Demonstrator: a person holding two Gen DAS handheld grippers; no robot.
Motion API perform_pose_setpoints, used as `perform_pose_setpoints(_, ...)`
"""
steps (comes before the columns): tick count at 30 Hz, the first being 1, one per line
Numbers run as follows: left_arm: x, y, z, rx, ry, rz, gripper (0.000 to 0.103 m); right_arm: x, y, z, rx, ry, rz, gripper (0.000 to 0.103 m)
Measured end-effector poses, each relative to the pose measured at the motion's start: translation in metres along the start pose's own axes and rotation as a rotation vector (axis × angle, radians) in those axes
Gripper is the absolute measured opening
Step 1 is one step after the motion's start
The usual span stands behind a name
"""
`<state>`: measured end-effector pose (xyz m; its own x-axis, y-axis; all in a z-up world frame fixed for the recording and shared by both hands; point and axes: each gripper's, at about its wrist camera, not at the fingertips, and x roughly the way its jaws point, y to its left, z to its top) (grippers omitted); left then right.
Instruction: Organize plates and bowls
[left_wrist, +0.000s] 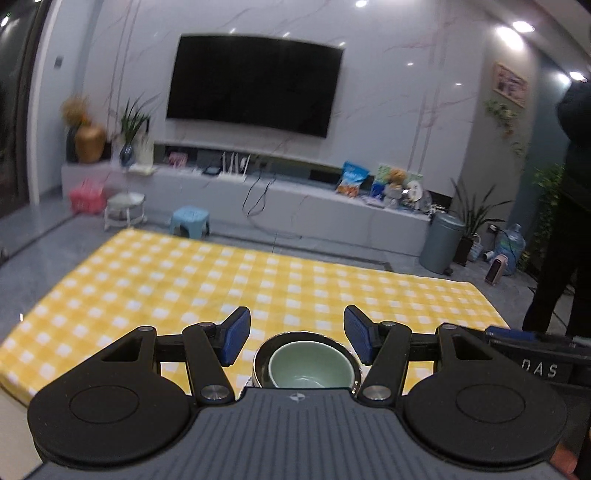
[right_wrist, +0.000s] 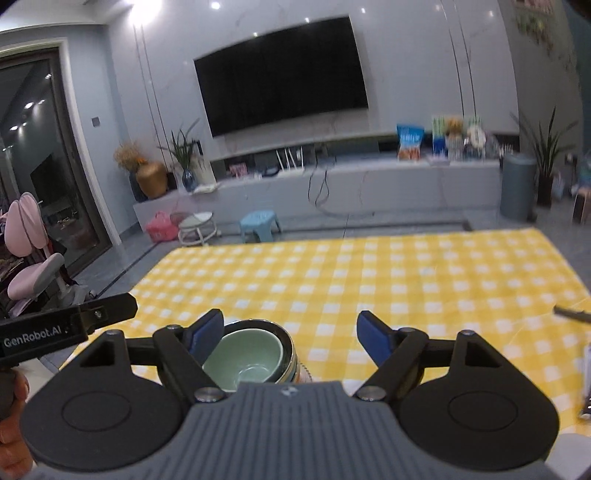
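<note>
A pale green bowl (left_wrist: 308, 367) sits nested inside a shiny metal bowl (left_wrist: 260, 356) on the yellow checked tablecloth (left_wrist: 221, 280), near its front edge. My left gripper (left_wrist: 297, 332) is open, its blue pads standing to either side above the stack, holding nothing. In the right wrist view the same green bowl (right_wrist: 245, 360) in the metal bowl (right_wrist: 286, 338) lies low left, just beside the left blue pad (right_wrist: 205, 334). My right gripper (right_wrist: 291, 334) is open and empty. The bowls' near sides are hidden behind the gripper bodies.
The left gripper's body (right_wrist: 66, 323) shows at the left of the right wrist view; the right gripper's body (left_wrist: 535, 350) at the right of the left view. A dark object (right_wrist: 572, 314) lies at the cloth's right edge. Beyond the table: blue stool (left_wrist: 190, 219), TV wall, person (left_wrist: 565, 221).
</note>
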<state>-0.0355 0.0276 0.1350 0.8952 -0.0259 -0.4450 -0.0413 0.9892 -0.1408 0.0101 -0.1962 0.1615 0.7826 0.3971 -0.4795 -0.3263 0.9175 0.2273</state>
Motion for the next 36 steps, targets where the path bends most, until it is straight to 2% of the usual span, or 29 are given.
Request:
perform_pose_setpoints(4,-0.015,-0.013,-0.012,0.066,-0.037,0.000,0.069,-0.026,0.007,-0.015,-0.055,-0.047,-0.015,0.082)
perform_pose_setpoints(8,-0.014,-0.018,-0.027,0.085,0.007,-0.011,0.069,-0.044,0.009,-0.032,-0.095,-0.074,-0.022,0.082)
perform_pose_setpoints(14,-0.014,-0.032,-0.049,0.153,0.047,0.052,0.068,-0.051,0.010,-0.055,-0.141,-0.072,-0.059,0.082)
perform_pose_setpoints(21,0.000,-0.030,-0.069,0.139,0.132,0.041,0.069,-0.039,-0.001,-0.077,-0.146,-0.041,-0.100,0.082)
perform_pose_setpoints(25,0.011,-0.028,-0.082,0.147,0.163,0.064,0.077,-0.026,-0.006,-0.088,-0.153,-0.025,-0.120,0.082)
perform_pose_setpoints(36,0.034,-0.028,-0.098,0.153,0.251,0.063,0.077,0.009,-0.016,-0.108,-0.143,0.067,-0.104,0.082)
